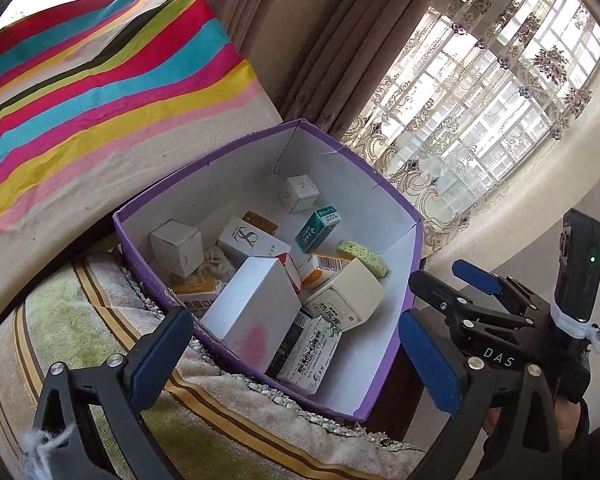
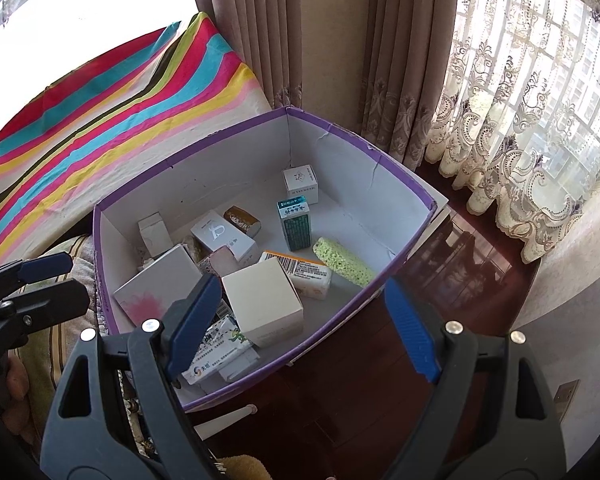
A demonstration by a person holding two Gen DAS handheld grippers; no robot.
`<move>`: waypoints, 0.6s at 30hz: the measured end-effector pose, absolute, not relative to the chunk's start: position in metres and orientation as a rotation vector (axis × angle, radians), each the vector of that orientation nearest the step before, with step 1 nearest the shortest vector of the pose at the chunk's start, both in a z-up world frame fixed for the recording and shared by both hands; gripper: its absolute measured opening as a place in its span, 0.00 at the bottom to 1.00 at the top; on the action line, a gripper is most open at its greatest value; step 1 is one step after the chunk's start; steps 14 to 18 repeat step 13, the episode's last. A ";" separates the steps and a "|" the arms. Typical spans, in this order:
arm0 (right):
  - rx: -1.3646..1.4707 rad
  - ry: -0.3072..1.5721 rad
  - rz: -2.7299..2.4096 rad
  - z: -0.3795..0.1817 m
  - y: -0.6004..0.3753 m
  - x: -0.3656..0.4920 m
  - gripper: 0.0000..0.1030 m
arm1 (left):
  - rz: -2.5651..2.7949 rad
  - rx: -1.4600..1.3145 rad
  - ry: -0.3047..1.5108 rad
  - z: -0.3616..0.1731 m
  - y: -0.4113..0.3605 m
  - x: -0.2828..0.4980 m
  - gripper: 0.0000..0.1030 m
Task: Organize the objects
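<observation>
A purple-rimmed cardboard box point(image 1: 404, 208) point(image 2: 424, 196) with white inside walls sits on a cushioned seat. It holds several small cartons: a large white one with a pink mark point(image 1: 256, 312) point(image 2: 156, 288), a cream cube point(image 1: 344, 296) point(image 2: 264, 300), a green carton point(image 1: 318, 228) point(image 2: 295, 224), a barcode carton point(image 2: 300, 272) and a yellow-green sponge point(image 1: 362, 257) point(image 2: 342, 261). My left gripper point(image 1: 296, 360) is open and empty above the box's near edge. My right gripper point(image 2: 300, 324) is open and empty over the box's near right side; it also shows in the left wrist view point(image 1: 476, 292).
A striped multicoloured cloth point(image 1: 100, 88) point(image 2: 112, 120) lies behind the box on the left. Brown curtains point(image 2: 320, 40) and lace curtains point(image 2: 520, 140) hang behind it. Dark wooden floor point(image 2: 460, 272) lies to the right. A green striped towel point(image 1: 100, 320) covers the seat.
</observation>
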State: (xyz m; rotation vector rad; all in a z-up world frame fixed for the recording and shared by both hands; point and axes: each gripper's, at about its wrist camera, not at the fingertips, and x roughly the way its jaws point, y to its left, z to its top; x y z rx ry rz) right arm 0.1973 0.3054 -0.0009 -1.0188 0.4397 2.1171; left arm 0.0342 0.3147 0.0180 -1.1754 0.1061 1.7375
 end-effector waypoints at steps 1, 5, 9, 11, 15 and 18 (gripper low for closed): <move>-1.019 0.440 2.118 -0.001 0.306 0.198 0.83 | 1.735 -1.175 0.108 0.018 0.315 0.034 1.00; -1.019 0.442 2.117 -0.001 0.307 0.198 0.83 | 1.729 -1.174 0.115 0.018 0.318 0.035 1.00; -1.019 0.448 2.113 -0.003 0.307 0.198 0.84 | 1.722 -1.130 0.071 0.022 0.315 0.039 1.00; -1.020 0.452 2.114 -0.003 0.308 0.198 0.83 | 1.704 -1.127 0.106 0.023 0.320 0.042 1.00; -1.019 0.453 2.115 -0.003 0.308 0.199 0.83 | 1.704 -1.129 0.136 0.021 0.325 0.046 1.00; -1.019 0.453 2.115 -0.003 0.308 0.199 0.83 | 1.704 -1.129 0.136 0.021 0.325 0.046 1.00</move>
